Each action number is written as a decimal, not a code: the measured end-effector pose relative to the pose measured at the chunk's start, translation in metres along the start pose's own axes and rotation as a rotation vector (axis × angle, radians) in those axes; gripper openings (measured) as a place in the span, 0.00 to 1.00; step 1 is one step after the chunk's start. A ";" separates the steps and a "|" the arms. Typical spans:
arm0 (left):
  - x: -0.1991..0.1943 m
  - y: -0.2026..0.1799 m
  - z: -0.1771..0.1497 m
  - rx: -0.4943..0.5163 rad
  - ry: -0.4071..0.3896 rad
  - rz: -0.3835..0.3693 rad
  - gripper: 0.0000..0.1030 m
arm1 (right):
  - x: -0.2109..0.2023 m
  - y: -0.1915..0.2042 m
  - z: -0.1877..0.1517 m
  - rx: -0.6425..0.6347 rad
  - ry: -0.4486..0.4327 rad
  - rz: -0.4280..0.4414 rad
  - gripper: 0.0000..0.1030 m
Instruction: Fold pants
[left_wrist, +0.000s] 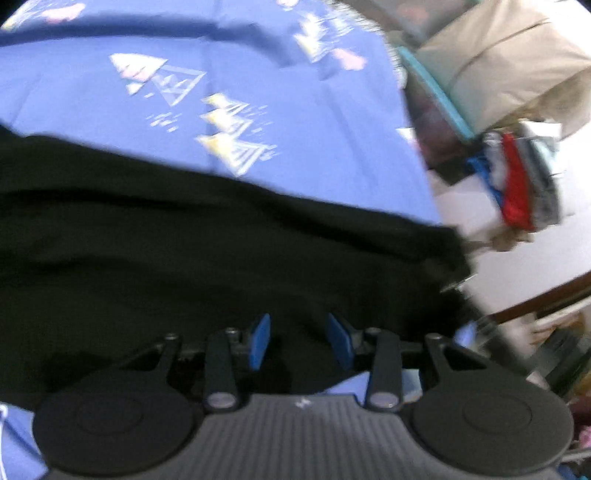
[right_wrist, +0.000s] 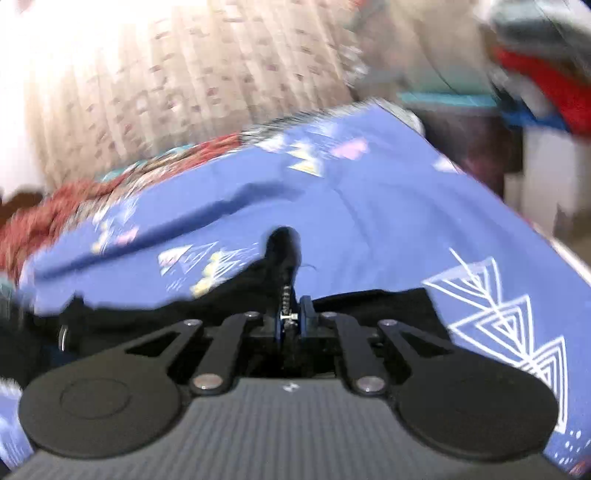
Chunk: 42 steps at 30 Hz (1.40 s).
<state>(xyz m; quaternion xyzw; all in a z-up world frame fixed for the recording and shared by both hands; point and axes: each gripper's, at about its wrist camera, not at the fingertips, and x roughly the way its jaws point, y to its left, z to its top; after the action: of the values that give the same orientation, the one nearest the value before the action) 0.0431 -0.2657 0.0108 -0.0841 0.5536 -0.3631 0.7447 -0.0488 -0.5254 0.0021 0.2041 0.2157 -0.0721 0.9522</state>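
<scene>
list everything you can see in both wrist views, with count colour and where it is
pants: one pair, black, spread on the sheet, a bunch of it pinched in the right gripper
sheet: one, blue with white triangle print, under the pants
folded clothes: one stack, red, blue, white and grey, off the sheet's right edge
curtain: one, beige patterned, behind the sheet
red fabric: one patch, along the sheet's far left edge, too blurred to identify
left gripper: black with blue pads, open over the pants
right gripper: black, shut on pants
</scene>
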 end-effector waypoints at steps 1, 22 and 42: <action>0.005 0.004 -0.002 -0.005 0.012 0.020 0.34 | 0.004 -0.011 0.004 0.051 0.011 0.015 0.11; 0.025 -0.003 -0.021 0.166 0.068 0.145 0.38 | -0.057 -0.084 -0.045 0.489 -0.039 -0.012 0.44; 0.027 0.001 -0.035 0.236 0.160 0.137 0.06 | -0.047 -0.065 -0.068 0.454 -0.018 -0.166 0.20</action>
<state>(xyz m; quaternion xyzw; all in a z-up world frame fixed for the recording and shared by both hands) 0.0161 -0.2729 -0.0232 0.0710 0.5692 -0.3797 0.7258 -0.1316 -0.5533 -0.0565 0.3939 0.2013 -0.1988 0.8745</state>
